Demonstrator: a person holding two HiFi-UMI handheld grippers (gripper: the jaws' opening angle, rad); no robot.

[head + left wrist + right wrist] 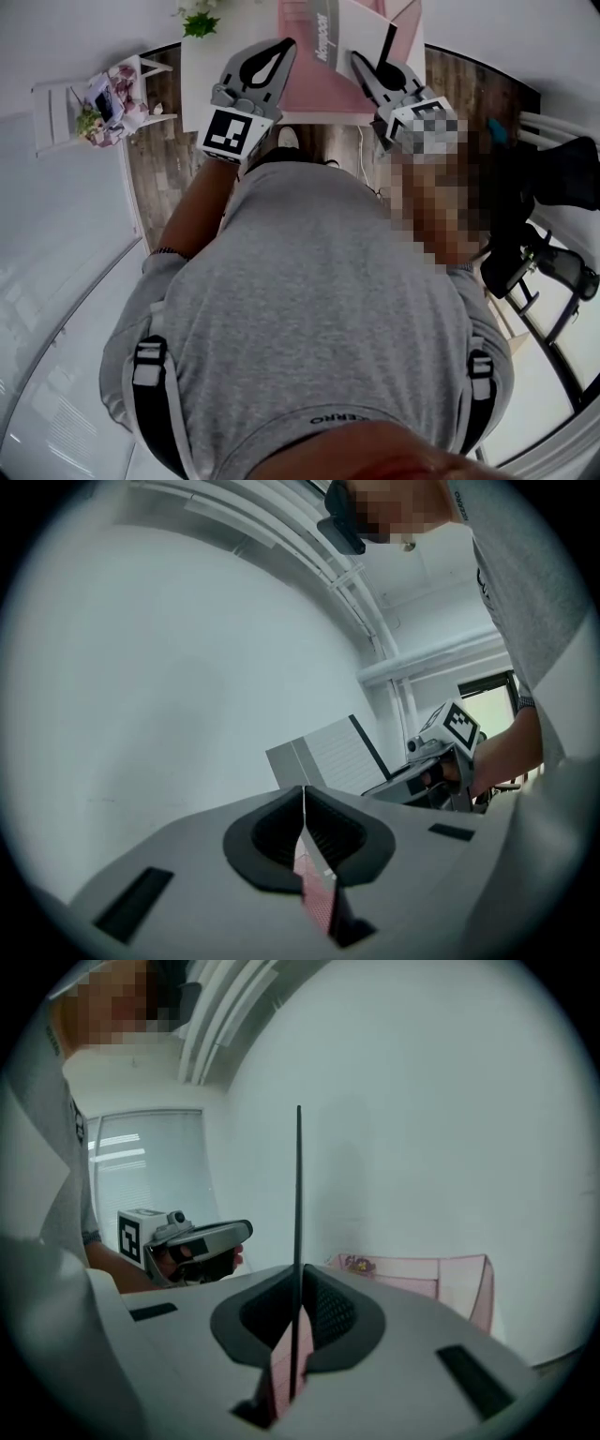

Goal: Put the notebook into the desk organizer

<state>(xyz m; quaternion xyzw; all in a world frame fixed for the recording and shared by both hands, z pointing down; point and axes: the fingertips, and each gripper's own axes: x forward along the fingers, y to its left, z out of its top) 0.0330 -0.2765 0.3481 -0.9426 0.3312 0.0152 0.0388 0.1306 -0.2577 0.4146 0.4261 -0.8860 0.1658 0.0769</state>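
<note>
Left gripper (281, 49), right gripper (361, 64): fingers pinching notebook (323, 47) by thin edges. Looks light, floppy, cover probably slippery; grip nearer spine likely steadier.

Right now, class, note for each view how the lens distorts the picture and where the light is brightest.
Head view: fisheye bends the floor edges into curves; even light. Left gripper view: black round vignette, pale evenly lit wall, the notebook low in shadow. Right gripper view: same vignette; brightest at the window on the left.
</note>
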